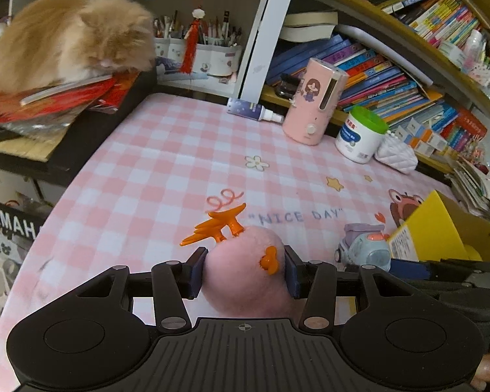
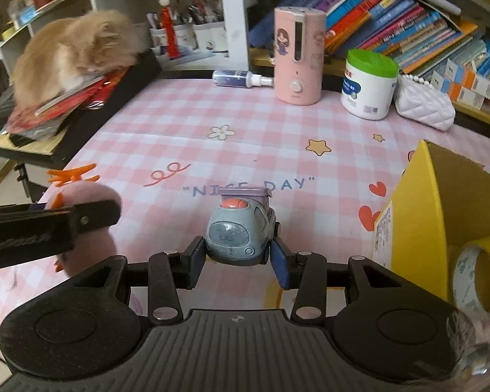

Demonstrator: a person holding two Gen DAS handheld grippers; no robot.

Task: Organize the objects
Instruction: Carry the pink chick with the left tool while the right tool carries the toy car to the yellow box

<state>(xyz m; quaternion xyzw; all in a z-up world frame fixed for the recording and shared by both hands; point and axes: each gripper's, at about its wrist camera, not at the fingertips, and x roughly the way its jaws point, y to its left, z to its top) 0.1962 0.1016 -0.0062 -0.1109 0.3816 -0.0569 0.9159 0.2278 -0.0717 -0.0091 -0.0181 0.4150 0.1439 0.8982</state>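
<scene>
My left gripper (image 1: 245, 271) is shut on a pink plush toy (image 1: 241, 271) with orange feet, antlers and beak, held over the pink checked tablecloth (image 1: 166, 163). In the right wrist view the plush toy (image 2: 88, 202) shows at the left between the left gripper's fingers. My right gripper (image 2: 238, 261) has its pads on both sides of a small grey-blue toy car (image 2: 238, 232) with a purple top; the car also shows in the left wrist view (image 1: 364, 245). A yellow cardboard box (image 2: 441, 215) stands open at the right, holding a roll of yellow tape (image 2: 480, 274).
An orange cat (image 1: 72, 39) lies on red books on a black keyboard at the left. A pink humidifier (image 1: 313, 101), a green-lidded white jar (image 1: 359, 134), a white quilted pouch (image 1: 397, 156) and a spray bottle (image 1: 251, 111) stand at the back edge. Bookshelves fill the back.
</scene>
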